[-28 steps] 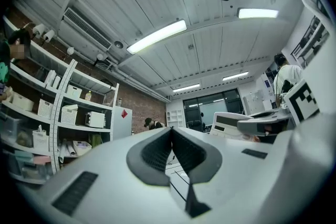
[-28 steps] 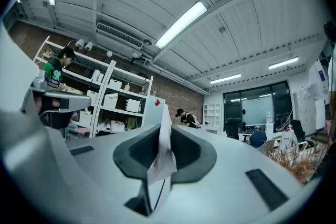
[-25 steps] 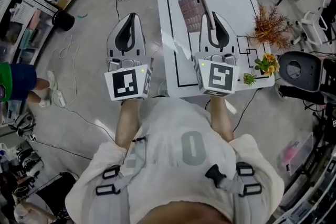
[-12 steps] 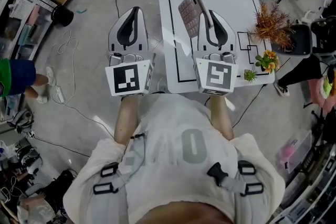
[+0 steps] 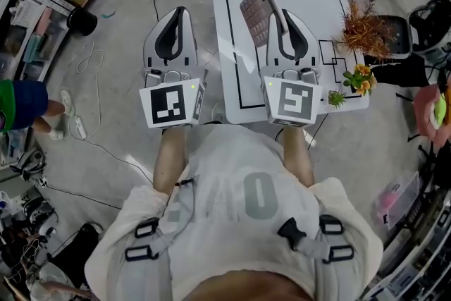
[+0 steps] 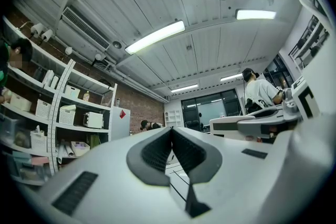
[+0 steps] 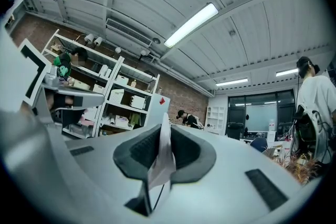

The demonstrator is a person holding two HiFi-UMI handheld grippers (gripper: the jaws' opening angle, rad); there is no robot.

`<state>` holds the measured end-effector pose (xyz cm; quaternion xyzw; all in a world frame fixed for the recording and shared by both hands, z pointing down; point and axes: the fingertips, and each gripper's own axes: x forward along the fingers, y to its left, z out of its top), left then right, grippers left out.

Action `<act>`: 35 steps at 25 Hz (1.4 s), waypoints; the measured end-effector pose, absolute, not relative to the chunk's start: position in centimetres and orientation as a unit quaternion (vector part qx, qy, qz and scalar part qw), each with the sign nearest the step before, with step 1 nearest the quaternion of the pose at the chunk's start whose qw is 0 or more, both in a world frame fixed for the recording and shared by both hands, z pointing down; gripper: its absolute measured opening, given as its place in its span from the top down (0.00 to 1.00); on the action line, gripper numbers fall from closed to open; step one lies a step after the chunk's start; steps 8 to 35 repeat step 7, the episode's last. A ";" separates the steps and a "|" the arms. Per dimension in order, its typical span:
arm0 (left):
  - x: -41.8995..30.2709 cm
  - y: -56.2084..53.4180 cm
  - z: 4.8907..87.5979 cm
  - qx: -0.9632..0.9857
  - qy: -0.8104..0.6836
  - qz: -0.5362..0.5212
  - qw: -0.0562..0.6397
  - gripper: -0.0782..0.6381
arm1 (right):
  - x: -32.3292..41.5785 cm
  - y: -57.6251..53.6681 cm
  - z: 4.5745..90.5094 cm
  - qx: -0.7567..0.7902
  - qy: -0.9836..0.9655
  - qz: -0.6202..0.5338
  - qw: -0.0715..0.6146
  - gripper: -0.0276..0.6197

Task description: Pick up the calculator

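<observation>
The person is standing at the near end of a white table (image 5: 310, 3), holding a gripper in each hand. The right gripper (image 5: 276, 16) is squeezing its jaws almost together on one edge of the calculator (image 5: 254, 9), which is hanging tilted in the air above the table, its keys showing to the left of the jaws. The left gripper (image 5: 181, 12) is hovering over the floor beside the table's left edge, jaws pressed together on nothing. A dried orange plant (image 5: 363, 28) is sitting at the table's right edge.
</observation>
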<state>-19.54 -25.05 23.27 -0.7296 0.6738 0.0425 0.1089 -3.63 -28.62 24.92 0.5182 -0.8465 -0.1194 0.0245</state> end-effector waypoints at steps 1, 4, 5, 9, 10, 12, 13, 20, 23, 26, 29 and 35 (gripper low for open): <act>-19.5 -25.0 23.3 -0.729 0.674 0.043 0.109 0.86 | -3.5 -28.6 25.0 0.518 -0.847 -0.120 0.025 0.87; -19.4 -25.1 23.6 -0.729 0.674 0.042 0.109 0.86 | -3.4 -28.7 25.2 0.517 -0.847 -0.121 0.025 0.87; -19.4 -25.1 23.6 -0.729 0.674 0.041 0.109 0.86 | -3.4 -28.7 25.2 0.516 -0.847 -0.121 0.024 0.87; -19.4 -25.2 23.7 -0.729 0.674 0.041 0.108 0.86 | -3.5 -28.7 25.1 0.516 -0.848 -0.121 0.024 0.87; -19.4 -25.2 23.7 -0.729 0.674 0.041 0.108 0.86 | -3.5 -28.7 25.1 0.516 -0.848 -0.121 0.024 0.87; -19.4 -25.2 23.7 -0.729 0.674 0.041 0.108 0.86 | -3.5 -28.7 25.1 0.516 -0.848 -0.121 0.024 0.87; -19.4 -25.2 23.7 -0.729 0.674 0.041 0.108 0.86 | -3.5 -28.7 25.1 0.516 -0.848 -0.121 0.024 0.87; -19.4 -25.2 23.7 -0.729 0.674 0.041 0.108 0.86 | -3.5 -28.7 25.1 0.516 -0.848 -0.121 0.024 0.87; -19.4 -25.2 23.7 -0.729 0.674 0.041 0.108 0.86 | -3.5 -28.7 25.1 0.516 -0.848 -0.121 0.024 0.87; -19.4 -25.2 23.7 -0.729 0.674 0.041 0.108 0.86 | -3.5 -28.7 25.1 0.516 -0.848 -0.121 0.024 0.87; -19.4 -25.2 23.7 -0.729 0.674 0.041 0.108 0.86 | -3.5 -28.7 25.1 0.516 -0.848 -0.121 0.024 0.87; -19.4 -25.2 23.7 -0.729 0.674 0.041 0.108 0.86 | -3.5 -28.7 25.1 0.516 -0.848 -0.121 0.024 0.87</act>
